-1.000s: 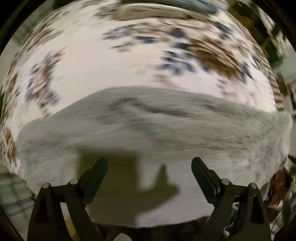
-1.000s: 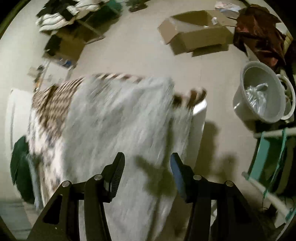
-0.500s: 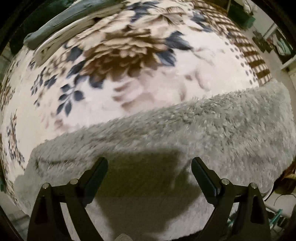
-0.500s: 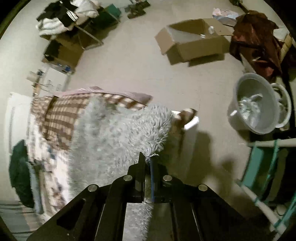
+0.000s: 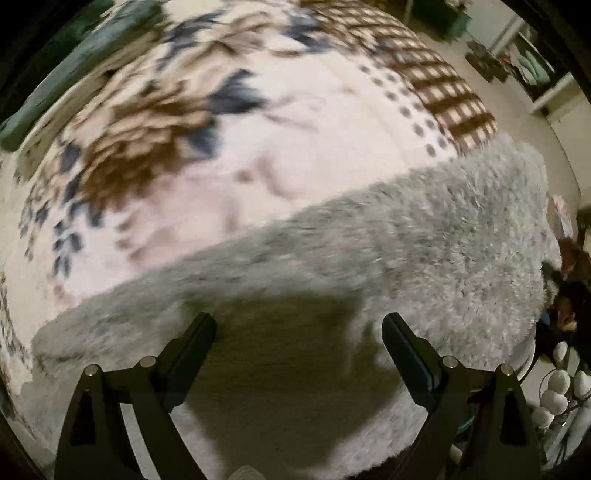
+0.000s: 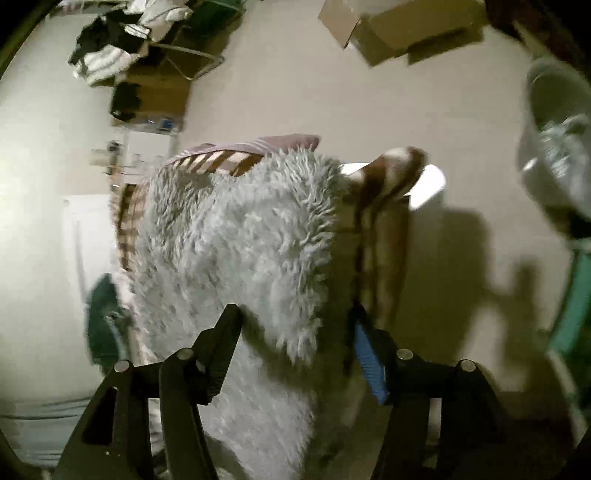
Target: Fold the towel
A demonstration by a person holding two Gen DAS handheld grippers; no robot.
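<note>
From the left wrist view, we see our left gripper (image 5: pixel 298 328) with its two black fingers spread wide apart. Nothing is between them. Under it lies the fluffy grey towel (image 5: pixel 424 251), spread flat on the bed cover (image 5: pixel 295 129). The cover is pale with big brown and blue flowers, and brown checks run along its far right edge. The towel fills the near side of the bed and reaches the right edge, where it hangs over a little. The gripper's dark shadow falls on the towel between the fingers. The picture is a bit blurry.

From the right wrist view, we see our right gripper (image 6: pixel 295 323) with its fingers also spread apart, holding nothing. One finger has a blue pad. A shaggy corner of the towel (image 6: pixel 240 240) sits between the fingers and just past them. The towel lies along the edge of the bed, near its checked corner. On the floor (image 6: pixel 295 92) past the bed are a cardboard box (image 6: pixel 399 29) and a grey bucket (image 6: pixel 554 140).
</note>
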